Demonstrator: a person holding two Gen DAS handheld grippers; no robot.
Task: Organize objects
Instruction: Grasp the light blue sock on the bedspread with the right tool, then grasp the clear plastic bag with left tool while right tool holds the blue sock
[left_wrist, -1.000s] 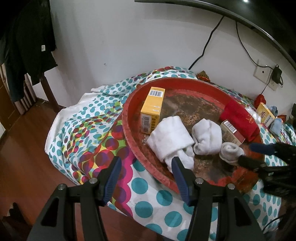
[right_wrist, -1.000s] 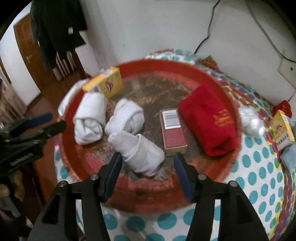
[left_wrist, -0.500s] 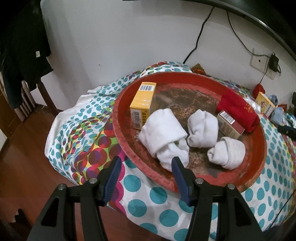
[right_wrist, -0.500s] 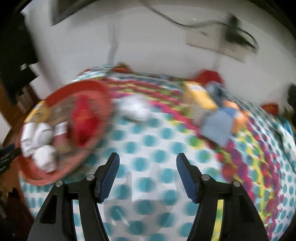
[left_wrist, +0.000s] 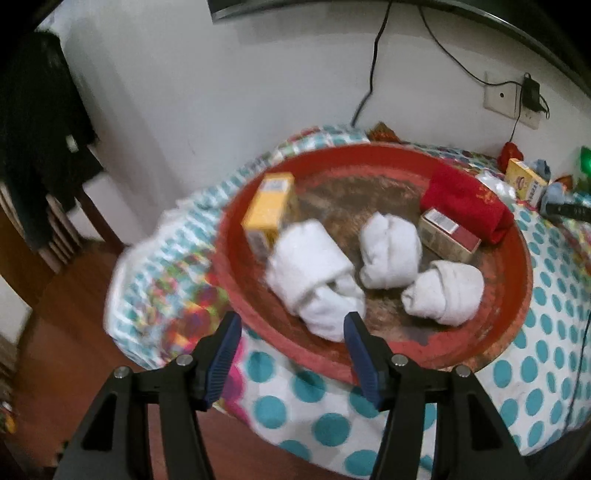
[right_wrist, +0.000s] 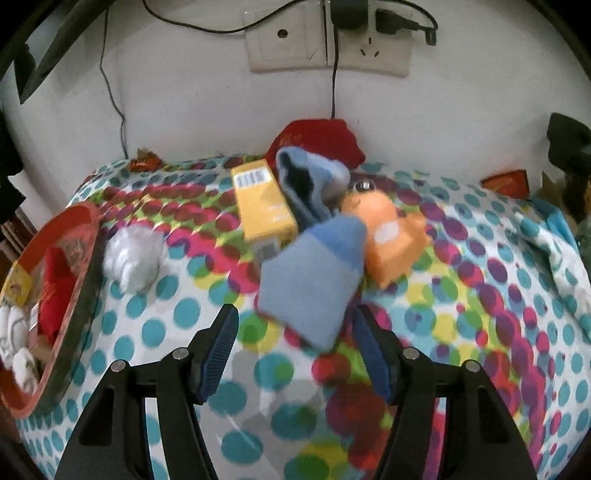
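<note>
Right wrist view: my right gripper (right_wrist: 293, 328) hangs wide open and empty, the blue sock (right_wrist: 310, 277) at twelve o'clock, likely the next pick. My left gripper (left_wrist: 291, 338), also wide, faces the red tray (left_wrist: 517, 295).

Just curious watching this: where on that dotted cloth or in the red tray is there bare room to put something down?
Bare cloth lies between the red tray, the white bundle and the blue sock. The tray's far floor is free; its near half is crowded.

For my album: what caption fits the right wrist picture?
Open claw reaching for a blue sock on the dotted cloth.
</note>
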